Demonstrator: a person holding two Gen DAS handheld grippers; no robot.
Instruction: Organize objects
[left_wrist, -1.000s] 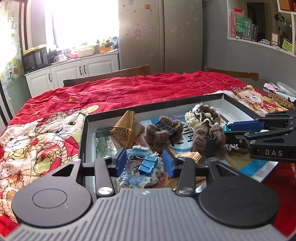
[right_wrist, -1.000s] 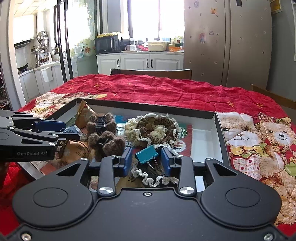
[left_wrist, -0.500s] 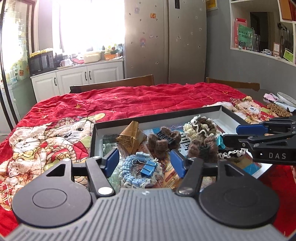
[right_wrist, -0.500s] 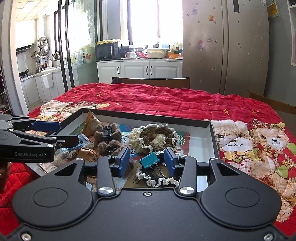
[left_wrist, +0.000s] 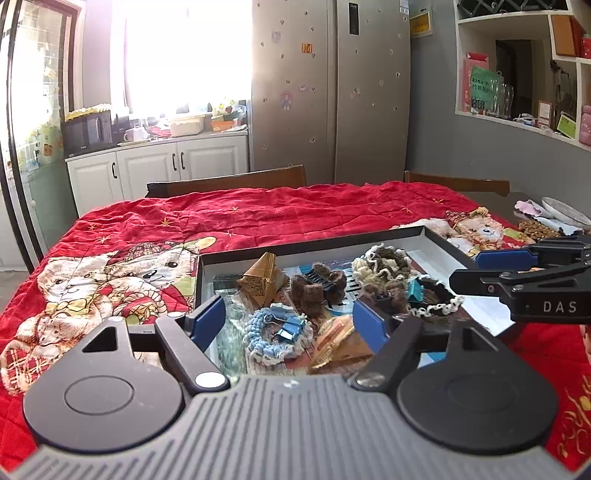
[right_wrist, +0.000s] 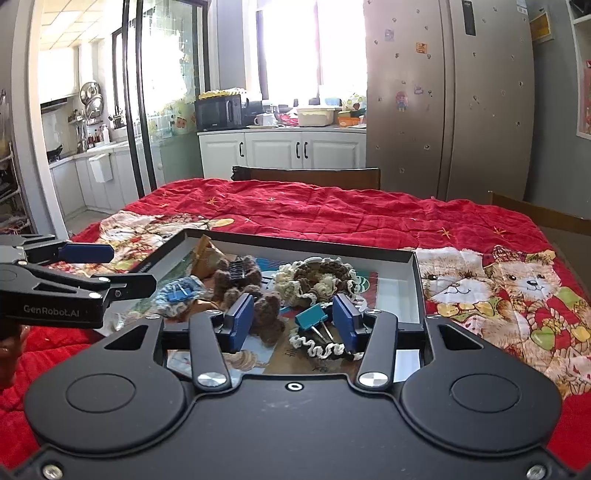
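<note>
Looking along my left gripper (left_wrist: 288, 319), I see its jaws spread wide, having just been opening, with nothing pressed between the blue pads. Below the gap, in the tray (left_wrist: 436, 236) on the red quilt (left_wrist: 280, 214), a blue binder clip (left_wrist: 290, 330) lies on a light blue crocheted ring (left_wrist: 258, 343). Beyond it sit a folded brown paper packet (left_wrist: 264, 278), a dark hair claw (left_wrist: 321, 284) among brown fuzzy pieces, and a cream-and-brown crocheted piece (left_wrist: 384, 262). My right gripper (left_wrist: 491, 271) reaches in from the right edge.

From my right gripper (right_wrist: 293, 321), the jaws stand parted and have also just been opening. A teal binder clip (right_wrist: 310, 319) lies loose between the pads, touching neither as far as I can tell, its wire handles resting on a black-and-cream crocheted band (right_wrist: 321, 347). My left gripper (right_wrist: 110, 269) shows at the left, over the tray's near corner.
</note>
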